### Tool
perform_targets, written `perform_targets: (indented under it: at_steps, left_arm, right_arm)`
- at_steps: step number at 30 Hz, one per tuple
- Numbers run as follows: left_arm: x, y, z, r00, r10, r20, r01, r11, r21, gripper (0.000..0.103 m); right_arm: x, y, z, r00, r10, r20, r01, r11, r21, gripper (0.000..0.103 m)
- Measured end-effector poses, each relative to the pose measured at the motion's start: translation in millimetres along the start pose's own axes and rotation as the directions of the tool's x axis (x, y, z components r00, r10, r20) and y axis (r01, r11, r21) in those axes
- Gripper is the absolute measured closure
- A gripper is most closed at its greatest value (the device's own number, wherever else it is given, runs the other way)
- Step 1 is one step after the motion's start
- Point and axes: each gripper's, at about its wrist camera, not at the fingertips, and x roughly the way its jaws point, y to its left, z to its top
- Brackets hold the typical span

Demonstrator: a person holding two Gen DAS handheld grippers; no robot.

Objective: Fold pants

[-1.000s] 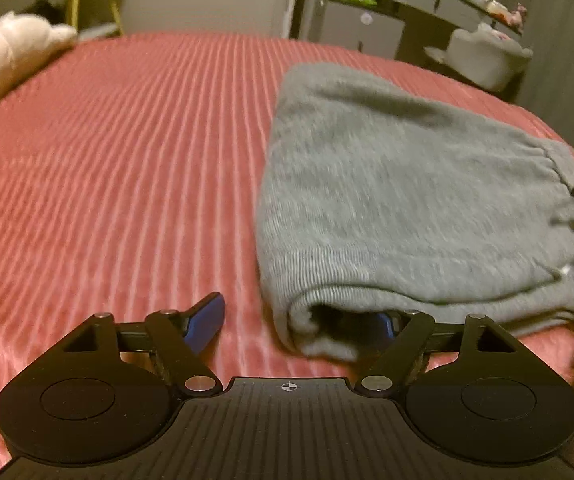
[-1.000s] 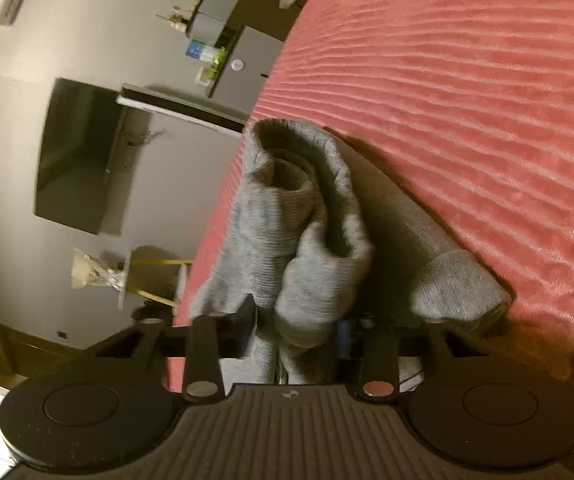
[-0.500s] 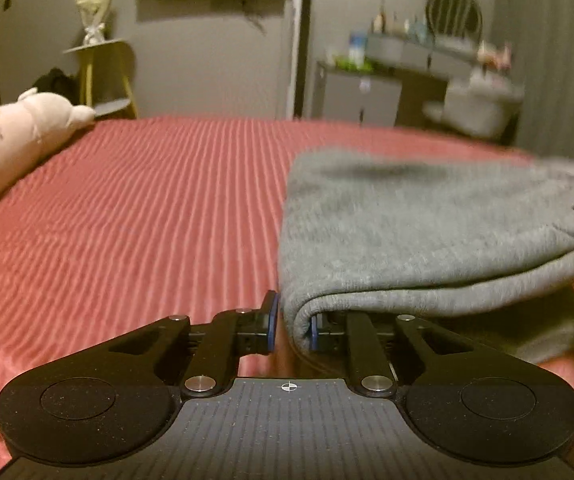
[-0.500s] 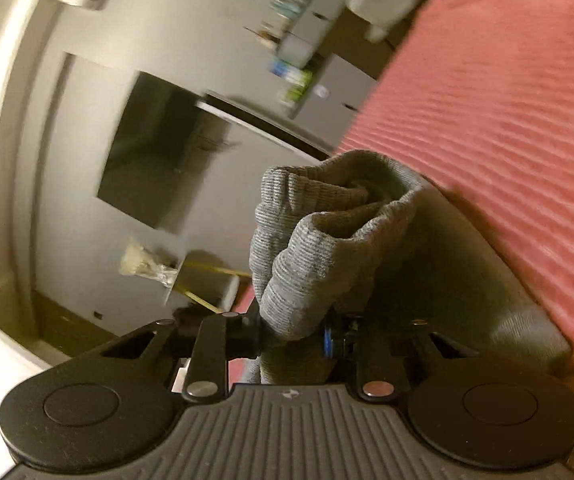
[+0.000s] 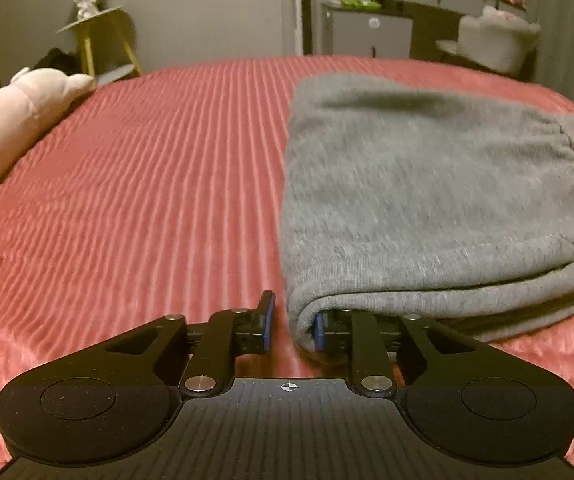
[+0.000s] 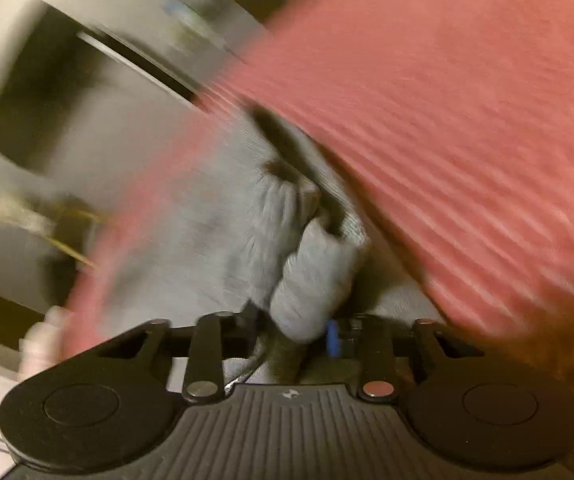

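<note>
The grey pants [image 5: 427, 200] lie folded in a thick stack on the right half of the red ribbed bed [image 5: 147, 184], waistband toward the right edge of the left wrist view, the folded edge facing the camera.

The left claw [image 5: 291, 326] sits at the stack's near left corner. Its jaws are opening: the right pad is tucked under the rolled fold, while the left pad stands clear of the cloth with bedspread showing in the gap. That reads as a corner being let go, not pinched.

The right claw [image 6: 291, 330] works the other side, at the bunched cuffs or waistband. Its jaws are opening too, with a fat roll of grey cloth between them; the picture is badly smeared, so I cannot tell whether the pads press on it.

Taking both near corners at once would suit lifting or squaring that edge evenly, which I judge the purpose here. The fold looks nearly done.

A pink plush toy [image 5: 15, 120] lies at the bed's left edge, well apart from the pants.
</note>
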Motion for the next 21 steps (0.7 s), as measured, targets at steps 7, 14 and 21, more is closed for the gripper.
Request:
perform_targets:
  at_steps: [7, 14, 21]
  left_arm:
    - [-37.2, 50.1, 3.0, 0.994, -0.087, -0.071, 0.065, 0.962, -0.267, 0.036]
    - [-58.0, 17.4, 43.0, 0.985, -0.048, 0.165, 0.065, 0.993, -0.097, 0.019]
    - [36.2, -10.7, 27.7, 0.985, -0.157, -0.076, 0.162, 0.985, 0.066, 0.03]
  right_arm:
    - [-42.1, 17.4, -6.3, 0.972, -0.137, 0.192, 0.17, 0.971, -0.166, 0.026]
    - [-55.8, 76.8, -23.2, 0.944, 0.128, 0.303, 0.045, 0.862, -0.504, 0.054]
    - [22.4, 82.3, -30.6, 0.992, -0.088, 0.093, 0.124, 0.835, -0.536, 0.097]
